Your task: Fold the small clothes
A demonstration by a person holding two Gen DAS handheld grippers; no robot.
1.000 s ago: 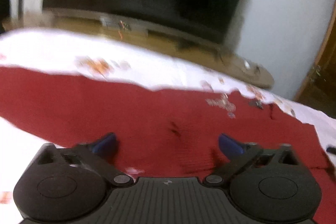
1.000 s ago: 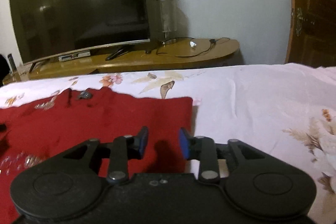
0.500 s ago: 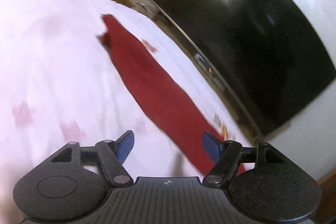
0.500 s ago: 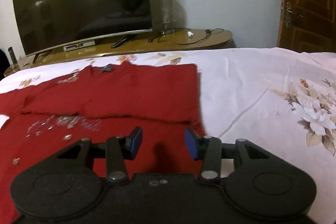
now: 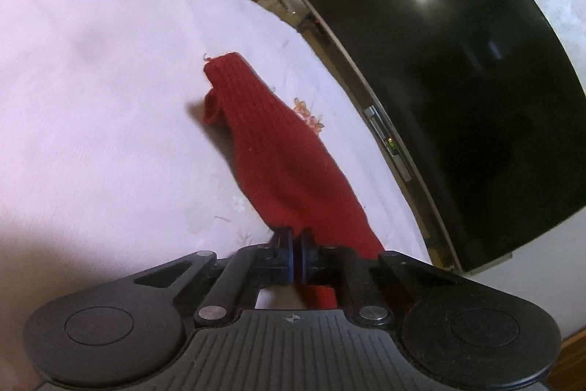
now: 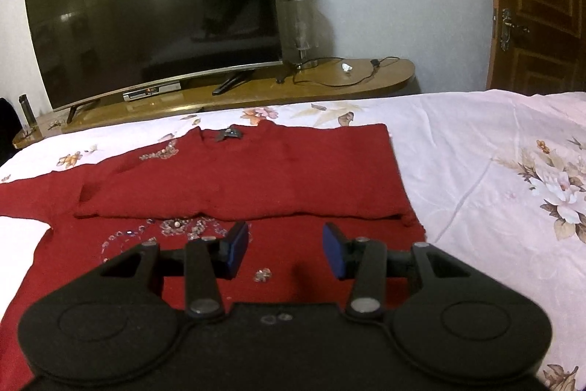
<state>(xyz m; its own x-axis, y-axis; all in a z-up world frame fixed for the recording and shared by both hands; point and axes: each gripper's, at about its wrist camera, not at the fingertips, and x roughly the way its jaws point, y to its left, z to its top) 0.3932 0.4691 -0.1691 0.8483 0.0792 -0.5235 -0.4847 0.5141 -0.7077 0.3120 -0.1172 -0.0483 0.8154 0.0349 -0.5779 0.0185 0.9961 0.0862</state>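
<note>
A dark red knit sweater [image 6: 234,182] with sequin decoration lies on the bed; its right sleeve is folded across the chest. In the left wrist view its left sleeve [image 5: 278,149] stretches away from me, cuff at the far end. My left gripper [image 5: 296,259] is shut on the sleeve near the shoulder end. My right gripper [image 6: 285,250] is open and empty, hovering over the sweater's lower body.
The bed has a white floral sheet [image 6: 494,178]. Behind it a wooden stand [image 6: 329,83] carries a large black TV [image 6: 154,13] and a glass lamp [image 6: 302,32]. A brown door [image 6: 542,2] is at the right.
My left gripper swung over to the left sleeve and closed on it. My right gripper pulled back from the folded right side and opened wider.
</note>
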